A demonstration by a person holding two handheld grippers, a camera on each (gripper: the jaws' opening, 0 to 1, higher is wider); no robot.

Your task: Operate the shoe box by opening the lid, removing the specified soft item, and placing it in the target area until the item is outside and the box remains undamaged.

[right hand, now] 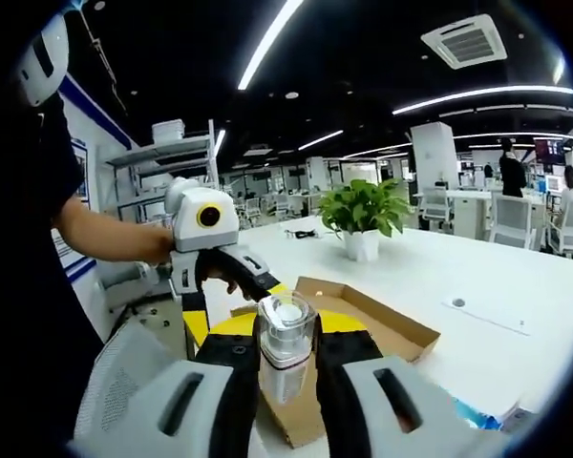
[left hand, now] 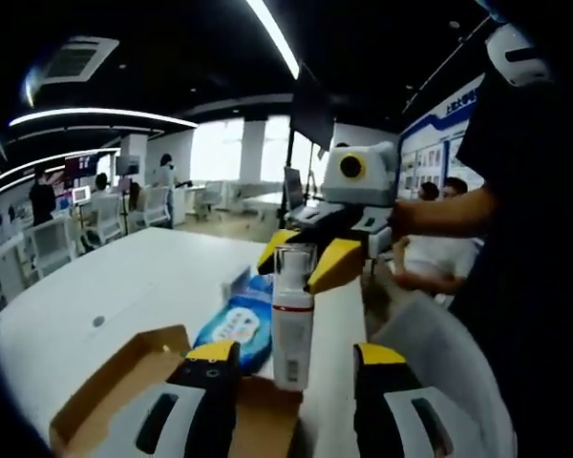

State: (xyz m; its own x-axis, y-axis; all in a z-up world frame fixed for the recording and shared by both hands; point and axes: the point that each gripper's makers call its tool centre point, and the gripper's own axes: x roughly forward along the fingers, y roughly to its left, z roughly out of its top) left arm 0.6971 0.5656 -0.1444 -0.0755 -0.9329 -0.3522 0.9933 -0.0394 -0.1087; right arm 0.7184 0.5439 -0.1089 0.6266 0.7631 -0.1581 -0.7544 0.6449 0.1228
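Right gripper [right hand: 286, 377] clamped on bottle [right hand: 285, 358] above box [right hand: 401, 329]; left gripper [left hand: 296, 367] jaws apart, holding nothing.

Bottle [right hand: 285, 348] between right tool [right hand: 285, 382] jaws, above open box [right hand: 382, 315] on table [right hand: 477, 277]

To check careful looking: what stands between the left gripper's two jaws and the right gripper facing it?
In the left gripper view, a white bottle with a clear cap, clamped by the right gripper.
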